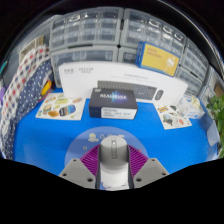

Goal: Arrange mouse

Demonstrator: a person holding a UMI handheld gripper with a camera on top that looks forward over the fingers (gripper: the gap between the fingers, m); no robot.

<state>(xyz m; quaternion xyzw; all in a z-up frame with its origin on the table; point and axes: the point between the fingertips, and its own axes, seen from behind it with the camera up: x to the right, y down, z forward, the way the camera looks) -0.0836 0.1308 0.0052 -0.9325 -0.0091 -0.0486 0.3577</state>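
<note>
The gripper [113,172] sits low at the near edge of the scene, its two fingers angled inward. A grey mouse [114,155] lies between the purple pads [90,160], and both pads press against its sides, so the jaws are closed on the mouse. The mouse points away from the camera, its wheel line running toward the far side. Whether it rests on the surface or is lifted clear cannot be told.

Beneath and beyond the fingers is a blue table [60,135]. Just ahead of the mouse, near the middle of the table, stands a black box [109,102] with white lettering. Behind the box, a white keyboard [105,73] lies along the far side of the table. To the left of the box is a white card [59,106] bearing small coloured items; a similar card [173,115] lies to the right. A yellow packet [159,56] leans at the far right. Grey drawer bins [100,32] line the wall behind. A patterned cloth [25,90] hangs at the far left. Green leaves [216,108] show at the right edge.
</note>
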